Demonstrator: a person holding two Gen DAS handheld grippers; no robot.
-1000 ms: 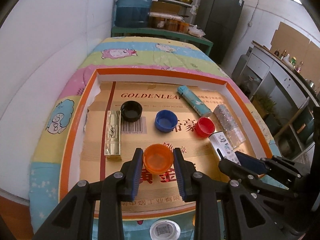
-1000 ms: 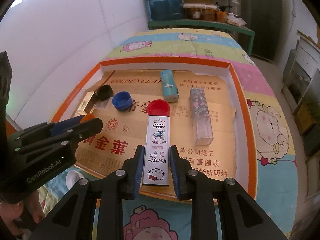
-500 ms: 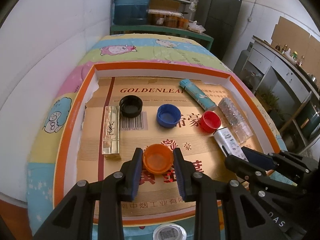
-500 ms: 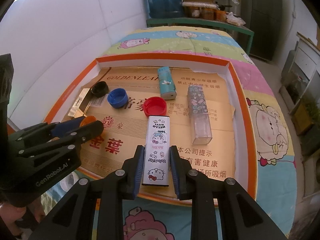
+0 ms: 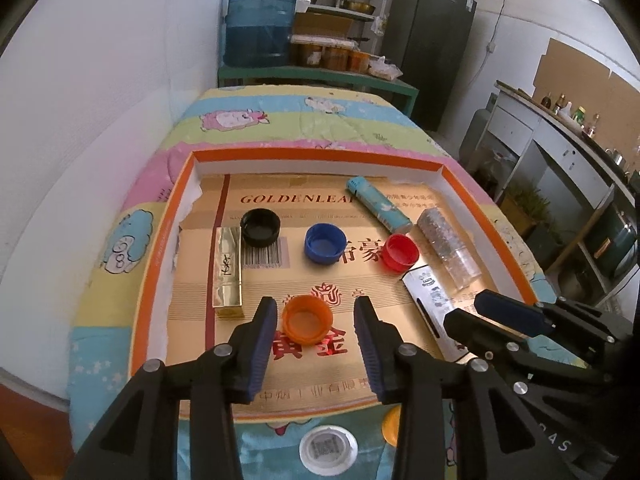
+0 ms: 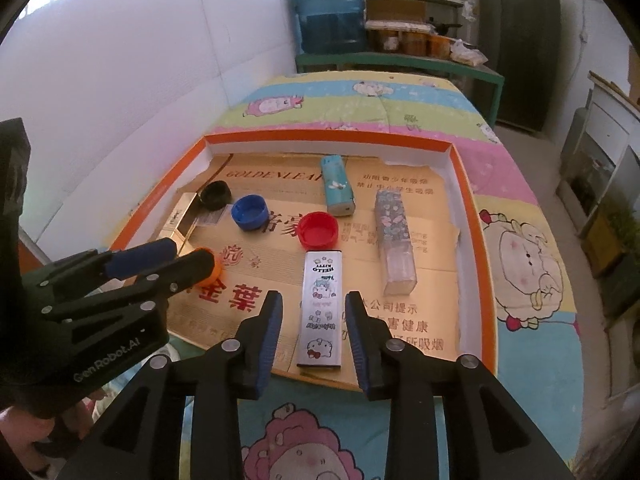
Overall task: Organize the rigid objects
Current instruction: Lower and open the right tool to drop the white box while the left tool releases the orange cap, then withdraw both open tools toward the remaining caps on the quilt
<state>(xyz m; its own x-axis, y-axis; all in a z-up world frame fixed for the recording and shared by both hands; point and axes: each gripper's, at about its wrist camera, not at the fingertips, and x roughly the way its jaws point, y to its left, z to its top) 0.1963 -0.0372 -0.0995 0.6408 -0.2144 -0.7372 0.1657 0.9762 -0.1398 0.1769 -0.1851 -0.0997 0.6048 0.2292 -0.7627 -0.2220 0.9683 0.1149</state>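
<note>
Jaws of the left gripper (image 5: 316, 322) were opening around the orange bottle cap (image 5: 307, 319), pads clear of it. Right gripper (image 6: 314, 330) jaws were opening astride the Hello Kitty tin (image 6: 321, 307). Both items lay inside the orange-rimmed tray (image 6: 476, 236), near its front edge.

Four open bottle caps lie in the orange-rimmed tray (image 5: 160, 240): a black cap (image 5: 261, 227) far left, a blue cap (image 5: 325, 243) in the middle, a red cap (image 5: 400, 252) to the right, and an orange cap (image 5: 307, 319) nearest. Four long items lie there too: one gold box (image 5: 228, 272) at the left, one teal lighter (image 5: 378, 205) far right, one clear patterned case (image 5: 448, 246) at the right, and one silver cartoon-print tin (image 6: 322, 308) near right. One white cap (image 5: 328, 449) lies on the bed outside the tray's near edge.
</note>
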